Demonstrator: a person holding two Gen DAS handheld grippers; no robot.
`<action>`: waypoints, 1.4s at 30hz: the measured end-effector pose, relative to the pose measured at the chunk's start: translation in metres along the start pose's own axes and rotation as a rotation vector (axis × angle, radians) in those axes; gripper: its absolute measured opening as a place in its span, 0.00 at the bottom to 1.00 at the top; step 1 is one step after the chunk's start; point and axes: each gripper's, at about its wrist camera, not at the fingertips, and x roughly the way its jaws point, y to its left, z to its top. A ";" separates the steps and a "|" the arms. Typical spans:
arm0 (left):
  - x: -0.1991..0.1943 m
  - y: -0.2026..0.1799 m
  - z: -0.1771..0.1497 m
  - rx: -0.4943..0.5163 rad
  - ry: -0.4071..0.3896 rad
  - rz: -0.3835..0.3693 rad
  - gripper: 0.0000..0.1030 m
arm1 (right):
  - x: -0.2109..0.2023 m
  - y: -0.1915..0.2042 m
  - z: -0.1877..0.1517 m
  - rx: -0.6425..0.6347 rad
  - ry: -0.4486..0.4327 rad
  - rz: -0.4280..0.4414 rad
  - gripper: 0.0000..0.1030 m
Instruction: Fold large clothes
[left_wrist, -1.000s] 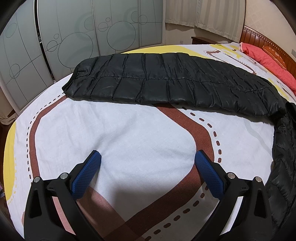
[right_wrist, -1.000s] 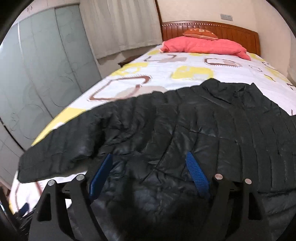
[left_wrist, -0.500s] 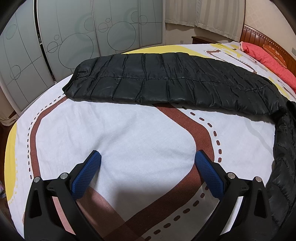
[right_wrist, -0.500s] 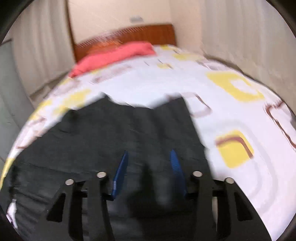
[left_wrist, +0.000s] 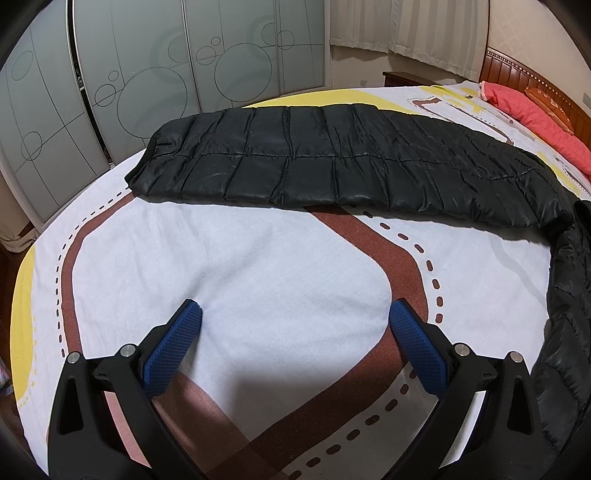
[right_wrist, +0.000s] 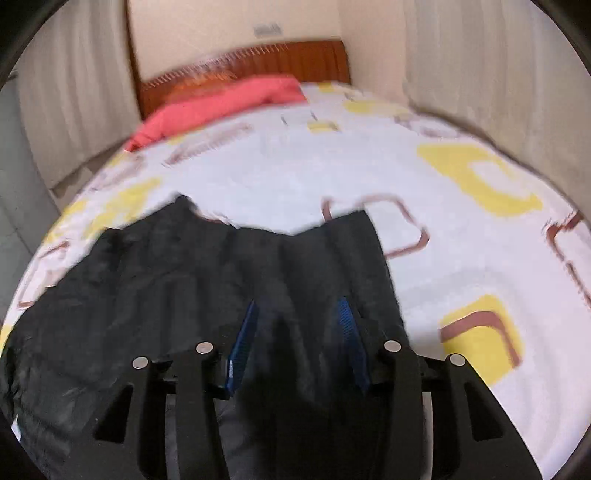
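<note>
A black quilted puffer jacket (left_wrist: 332, 162) lies spread on the bed; its long sleeve stretches across the far side in the left wrist view, and the body hangs down at the right edge. My left gripper (left_wrist: 291, 325) is open and empty, low over the bare bedspread, well short of the sleeve. In the blurred right wrist view the jacket (right_wrist: 166, 280) fills the lower left. My right gripper (right_wrist: 299, 314) sits over the jacket's right part with its blue pads partly closed and dark fabric rising between them; a firm grip cannot be confirmed.
The bedspread (left_wrist: 258, 266) is white with brown bands and yellow patches. A red pillow (right_wrist: 221, 107) lies against the wooden headboard (right_wrist: 258, 59). Frosted sliding wardrobe doors (left_wrist: 147, 66) stand beyond the bed's left side. Curtains (right_wrist: 498, 74) hang on the right.
The right gripper has swung from the jacket's sleeve side to its right side and its pads have drawn closer together. The left gripper has stayed still.
</note>
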 end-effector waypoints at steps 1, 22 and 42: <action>0.000 0.000 0.000 0.000 0.000 0.000 0.98 | 0.018 -0.005 -0.005 0.011 0.050 -0.005 0.47; -0.001 0.006 0.006 -0.034 0.037 -0.053 0.98 | -0.025 0.046 -0.080 -0.109 0.004 0.020 0.55; 0.054 0.121 0.077 -0.572 -0.128 -0.061 0.28 | -0.031 0.043 -0.087 -0.111 -0.023 0.023 0.62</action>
